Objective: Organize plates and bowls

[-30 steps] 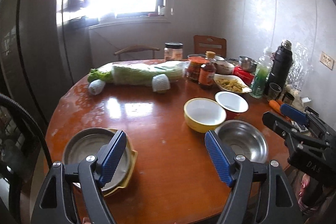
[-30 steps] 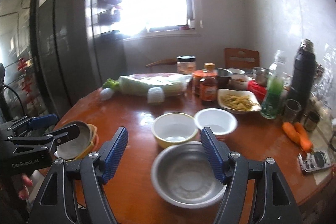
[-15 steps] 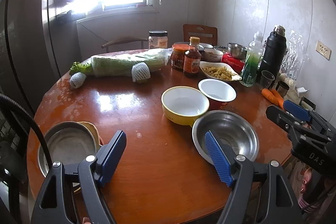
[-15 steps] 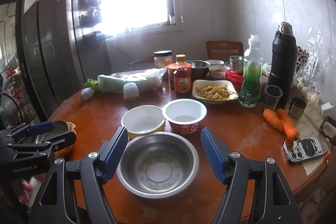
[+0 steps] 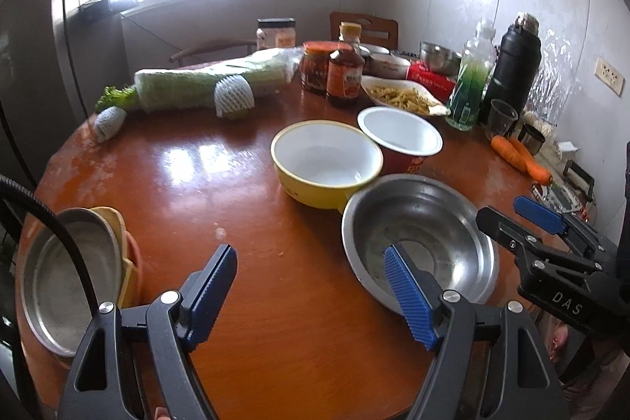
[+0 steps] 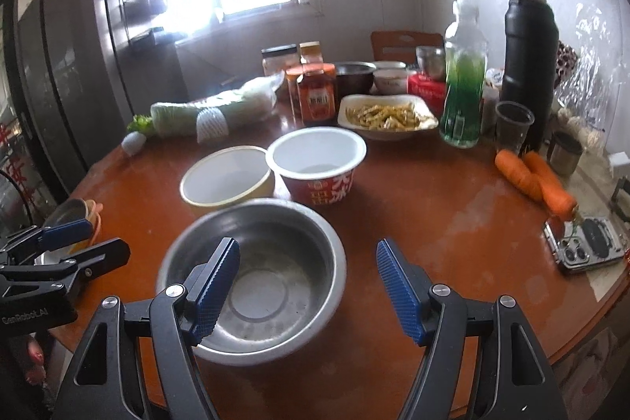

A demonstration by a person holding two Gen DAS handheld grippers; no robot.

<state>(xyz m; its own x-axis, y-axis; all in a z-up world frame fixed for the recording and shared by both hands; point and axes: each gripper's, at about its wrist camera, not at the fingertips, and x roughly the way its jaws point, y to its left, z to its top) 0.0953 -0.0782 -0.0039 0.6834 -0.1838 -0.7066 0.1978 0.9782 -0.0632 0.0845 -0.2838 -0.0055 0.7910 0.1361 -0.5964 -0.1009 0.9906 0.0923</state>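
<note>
A steel bowl [image 5: 425, 243] [image 6: 256, 274] sits near the front edge of the round wooden table [image 5: 177, 184]. Behind it stand a yellow bowl [image 5: 327, 160] [image 6: 228, 180] and a red-and-white paper bowl [image 5: 399, 136] [image 6: 319, 164]. At the left edge a steel plate [image 5: 67, 274] lies on a stack of yellow plates [image 5: 128, 243]. My left gripper [image 5: 311, 292] is open and empty, its right finger over the steel bowl's near rim. My right gripper [image 6: 307, 286] is open and empty, its left finger over the steel bowl.
At the back lie a wrapped cabbage [image 5: 208, 81], sauce jars [image 5: 344, 77], a dish of food [image 6: 388, 115], a green bottle [image 6: 462, 97] and a black flask [image 6: 529, 65]. Carrots [image 6: 531, 180] and a phone [image 6: 586, 248] lie at the right.
Both grippers have swung to the right and closed in on the steel bowl. The plate stack has slid to the left edge of the left wrist view. Both stay open.
</note>
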